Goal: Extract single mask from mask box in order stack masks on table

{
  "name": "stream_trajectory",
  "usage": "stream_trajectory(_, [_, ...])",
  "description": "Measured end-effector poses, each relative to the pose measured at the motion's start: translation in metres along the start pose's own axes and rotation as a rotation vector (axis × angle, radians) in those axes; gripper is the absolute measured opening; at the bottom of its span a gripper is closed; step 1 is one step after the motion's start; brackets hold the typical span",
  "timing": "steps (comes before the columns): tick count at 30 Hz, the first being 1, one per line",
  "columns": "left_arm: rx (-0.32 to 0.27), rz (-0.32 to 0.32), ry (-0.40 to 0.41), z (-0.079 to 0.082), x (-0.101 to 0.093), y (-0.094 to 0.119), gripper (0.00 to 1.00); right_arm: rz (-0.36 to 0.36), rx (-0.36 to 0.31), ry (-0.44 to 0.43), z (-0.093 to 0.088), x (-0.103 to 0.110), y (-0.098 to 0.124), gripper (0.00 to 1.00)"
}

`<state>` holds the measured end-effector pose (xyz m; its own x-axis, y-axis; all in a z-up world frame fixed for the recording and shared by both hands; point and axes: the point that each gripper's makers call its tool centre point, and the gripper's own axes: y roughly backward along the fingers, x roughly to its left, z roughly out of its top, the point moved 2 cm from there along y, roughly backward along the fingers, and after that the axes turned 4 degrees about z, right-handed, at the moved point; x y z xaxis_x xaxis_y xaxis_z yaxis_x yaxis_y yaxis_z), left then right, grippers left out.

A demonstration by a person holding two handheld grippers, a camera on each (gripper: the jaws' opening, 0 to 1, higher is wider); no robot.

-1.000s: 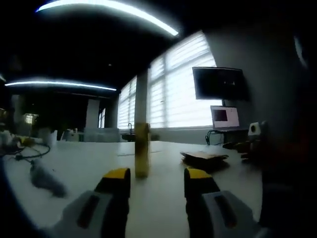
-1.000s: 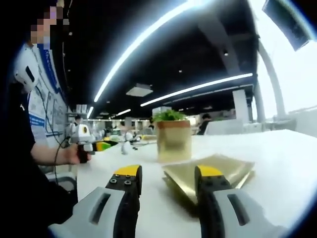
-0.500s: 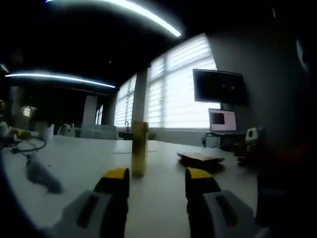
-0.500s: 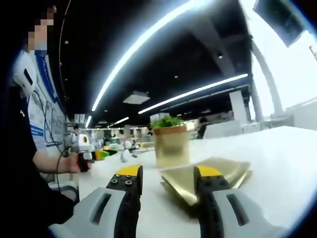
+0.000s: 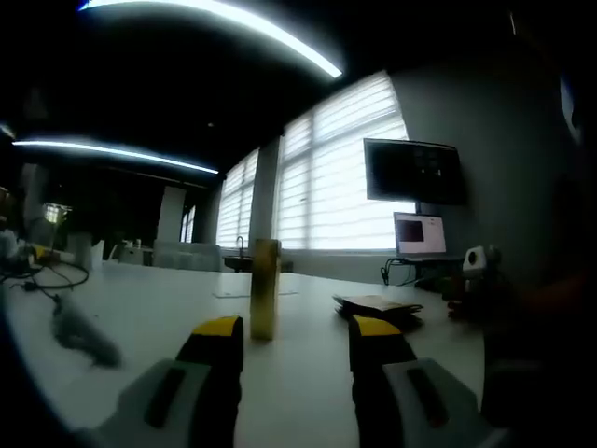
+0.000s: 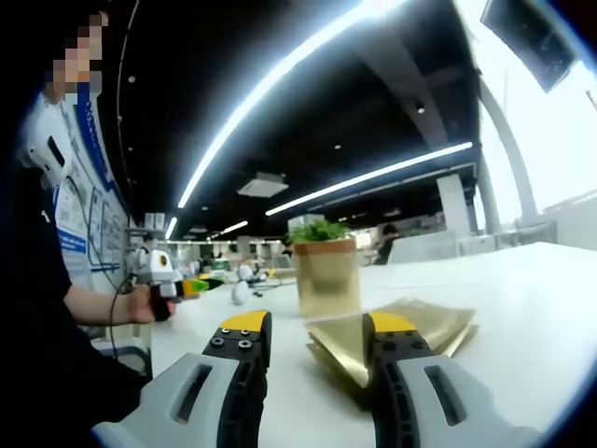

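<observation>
Little has changed bar small camera drift: left gripper [image 5: 289,338] and right gripper [image 6: 315,334] still hover low, jaws spread and empty, the tall gold mask box [image 6: 326,277] upright beside the flat gold mask stack [image 6: 392,329] on the white table [image 6: 522,308], so extraction hasn't begun.

A wide white table [image 6: 522,308] is stretching out ahead of you. In your right gripper view, a shiny gold box [image 6: 326,277] with green leaves on top is standing upright on it. A flat gold stack [image 6: 410,329] is lying just in front of the box. In your left gripper view, the table [image 5: 140,336] is carrying the gold box [image 5: 265,288], the flat stack [image 5: 378,304] to its right, a blurred grey object [image 5: 82,331] and loose cables [image 5: 47,277] at the left.
</observation>
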<state>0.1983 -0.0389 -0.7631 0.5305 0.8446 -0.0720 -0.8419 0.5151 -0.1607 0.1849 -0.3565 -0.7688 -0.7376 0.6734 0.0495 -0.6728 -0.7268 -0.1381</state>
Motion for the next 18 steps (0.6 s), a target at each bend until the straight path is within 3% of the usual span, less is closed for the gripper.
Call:
stream_trajectory(6, [-0.026, 0.0, 0.025, 0.0046, -0.0004, 0.0008, 0.48, 0.001, 0.015, 0.013, -0.0017, 0.0043, -0.0021, 0.36])
stream_trajectory(18, [-0.024, -0.011, 0.021, 0.0044, -0.0039, 0.0007, 0.48, -0.004, 0.043, 0.028, -0.0053, 0.0052, -0.0031, 0.35])
